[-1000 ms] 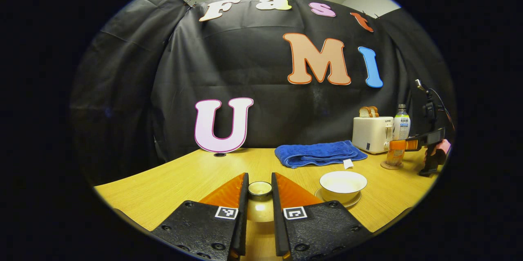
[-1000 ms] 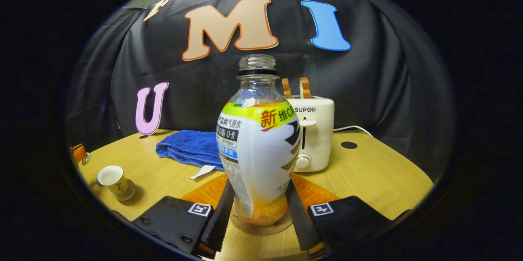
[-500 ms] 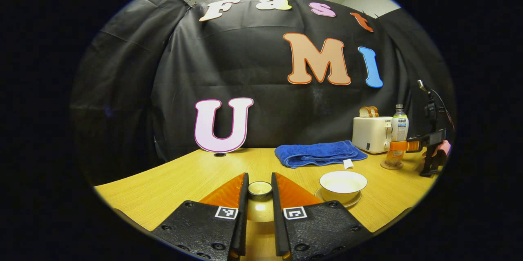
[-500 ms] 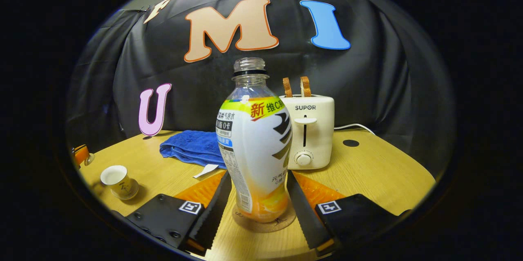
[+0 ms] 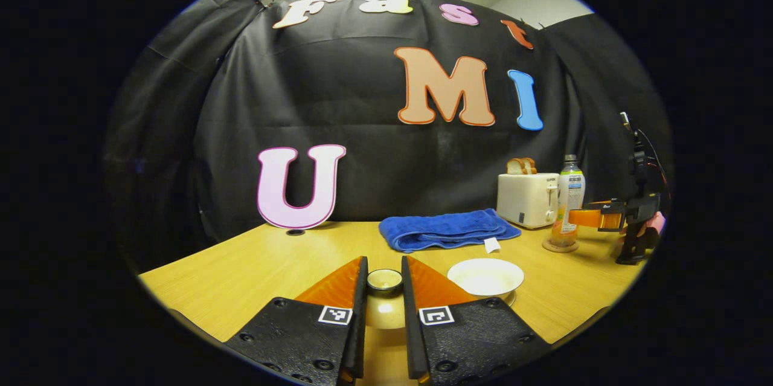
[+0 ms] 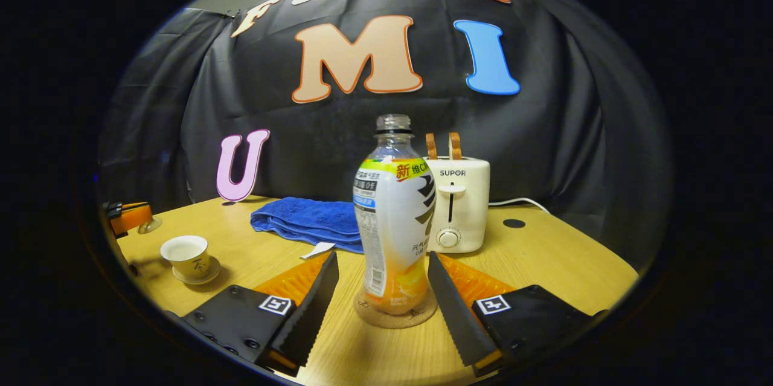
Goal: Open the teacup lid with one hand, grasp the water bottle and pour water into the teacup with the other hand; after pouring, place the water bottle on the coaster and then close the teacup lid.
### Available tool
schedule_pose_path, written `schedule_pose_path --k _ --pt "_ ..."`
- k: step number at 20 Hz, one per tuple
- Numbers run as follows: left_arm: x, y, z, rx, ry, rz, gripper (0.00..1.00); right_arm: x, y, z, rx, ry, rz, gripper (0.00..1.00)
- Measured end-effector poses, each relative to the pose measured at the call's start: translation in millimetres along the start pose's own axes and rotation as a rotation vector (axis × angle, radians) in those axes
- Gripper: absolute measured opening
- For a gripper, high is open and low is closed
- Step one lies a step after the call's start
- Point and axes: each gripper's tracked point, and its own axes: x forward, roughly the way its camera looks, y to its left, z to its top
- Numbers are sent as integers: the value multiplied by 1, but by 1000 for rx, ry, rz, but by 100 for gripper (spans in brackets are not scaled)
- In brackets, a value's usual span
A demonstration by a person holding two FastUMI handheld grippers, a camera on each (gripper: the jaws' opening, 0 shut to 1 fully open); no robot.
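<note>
The water bottle (image 6: pixel 395 223) stands upright, uncapped, on the round cork coaster (image 6: pixel 395 315). My right gripper (image 6: pixel 381 258) is open, its fingers on either side of the bottle and apart from it. The white teacup (image 5: pixel 485 276) sits uncovered on its saucer (image 5: pixel 511 298), just right of my left gripper (image 5: pixel 383 266). That gripper is shut on the teacup lid (image 5: pixel 384 281), holding it by the knob above the table. In the right gripper view the teacup (image 6: pixel 186 253) stands at far left, with the left gripper (image 6: pixel 130 217) behind it. The bottle (image 5: pixel 567 202) and right gripper (image 5: pixel 595 217) show at far right.
A folded blue towel (image 6: pixel 308 221) lies at the back of the wooden table (image 6: pixel 543 265). A white toaster (image 6: pixel 456 202) with bread slices stands right behind the bottle. A small white tag (image 6: pixel 318 249) lies near the towel.
My right gripper has opened and drawn back from the bottle, which now stands alone on the coaster. My left gripper, still holding the lid, has shifted to the right, toward the cup.
</note>
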Motion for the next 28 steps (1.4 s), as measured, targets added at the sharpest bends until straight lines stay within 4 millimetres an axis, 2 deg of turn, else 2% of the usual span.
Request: schedule_pose_path --k 6,7,8,9,12,15,21,28 --pt "20 -29 -1 -7 6 -95 27 -28 1 9 13 -80 12 94" --pt "21 -33 0 -8 4 -108 25 -33 1 11 9 -99 9 92" --pt "22 -37 -1 -8 6 -124 25 -38 0 12 10 -104 7 94" --pt "24 -42 -2 -9 8 -138 26 -42 -1 8 11 -100 6 92" --pt "27 -56 -2 -9 11 -186 26 -56 2 8 12 -106 14 96" --pt "28 -66 -2 -8 13 -224 26 -68 1 8 12 -108 11 94" --pt "31 -95 -8 27 44 -330 26 -75 0 7 12 -111 14 92" --pt "33 -108 -22 91 129 -388 25 -76 -2 7 12 -113 3 92"
